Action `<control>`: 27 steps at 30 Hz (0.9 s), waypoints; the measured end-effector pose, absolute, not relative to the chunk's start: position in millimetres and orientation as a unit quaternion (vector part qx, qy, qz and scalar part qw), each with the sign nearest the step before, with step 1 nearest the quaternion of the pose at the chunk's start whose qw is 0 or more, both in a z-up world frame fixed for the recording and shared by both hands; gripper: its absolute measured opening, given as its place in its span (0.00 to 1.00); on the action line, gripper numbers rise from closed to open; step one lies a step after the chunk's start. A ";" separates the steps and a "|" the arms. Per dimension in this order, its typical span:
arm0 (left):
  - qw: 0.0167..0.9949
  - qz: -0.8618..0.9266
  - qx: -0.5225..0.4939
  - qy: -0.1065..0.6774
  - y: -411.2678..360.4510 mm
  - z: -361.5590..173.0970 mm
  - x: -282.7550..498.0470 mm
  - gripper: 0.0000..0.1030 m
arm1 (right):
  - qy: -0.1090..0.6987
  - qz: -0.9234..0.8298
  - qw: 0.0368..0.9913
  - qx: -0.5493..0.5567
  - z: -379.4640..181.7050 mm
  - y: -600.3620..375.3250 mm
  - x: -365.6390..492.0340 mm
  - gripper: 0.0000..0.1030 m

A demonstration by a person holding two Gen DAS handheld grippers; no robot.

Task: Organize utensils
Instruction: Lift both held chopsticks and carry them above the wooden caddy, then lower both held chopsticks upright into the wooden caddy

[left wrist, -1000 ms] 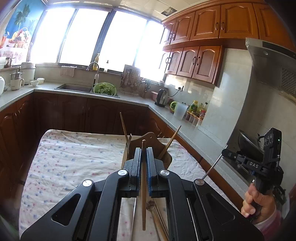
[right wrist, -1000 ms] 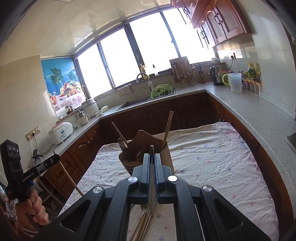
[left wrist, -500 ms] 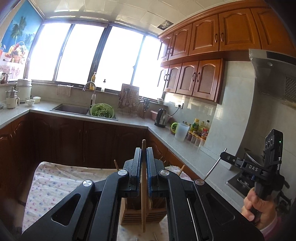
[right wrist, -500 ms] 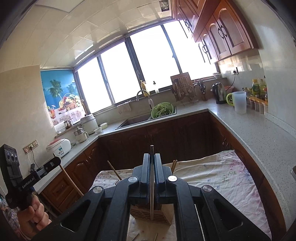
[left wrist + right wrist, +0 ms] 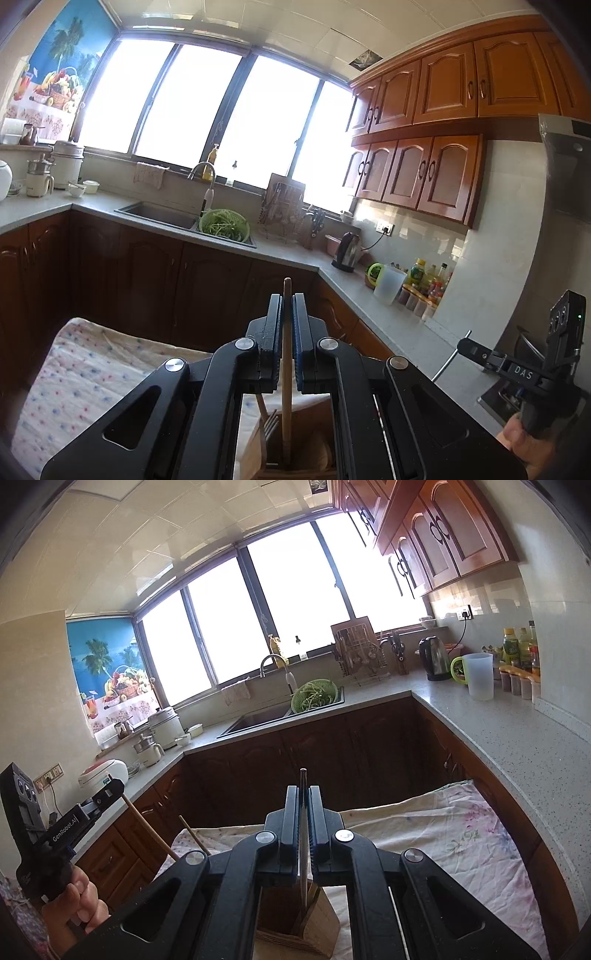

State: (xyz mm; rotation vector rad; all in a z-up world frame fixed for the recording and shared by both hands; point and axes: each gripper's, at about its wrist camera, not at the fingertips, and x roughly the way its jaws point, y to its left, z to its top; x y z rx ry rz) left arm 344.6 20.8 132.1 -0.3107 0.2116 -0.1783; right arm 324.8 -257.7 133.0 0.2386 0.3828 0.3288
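Note:
My left gripper (image 5: pixel 287 301) is shut on a wooden utensil handle (image 5: pixel 286 373) held upright; its lower end hangs inside the wooden utensil holder (image 5: pixel 295 461), beside a fork (image 5: pixel 269 422). My right gripper (image 5: pixel 303 794) is shut on a thin metal utensil handle (image 5: pixel 303 871) held upright; its lower end reaches into the same wooden holder (image 5: pixel 295 919). The right gripper with its metal handle shows in the left wrist view (image 5: pixel 476 350). The left gripper with its wooden handle shows in the right wrist view (image 5: pixel 107 790).
The holder stands on a table under a flowered cloth (image 5: pixel 92 369), also in the right wrist view (image 5: pixel 443 834). Dark cabinets and a grey counter (image 5: pixel 498 731) wrap around it, with a sink (image 5: pixel 159 218), green colander (image 5: pixel 223 225), kettle (image 5: pixel 347 251) and jug (image 5: pixel 478 675).
Both grippers have risen and tilted up with their utensils held. The holder has dropped to the bottom of both views, and the utensil ends now hang over or into it.

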 end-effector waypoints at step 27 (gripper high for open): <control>0.972 -0.088 -0.141 0.167 9.8 71.4 351.3 0.05 | 0.254 0.159 0.944 0.140 67.7 -246.9 339.4 0.05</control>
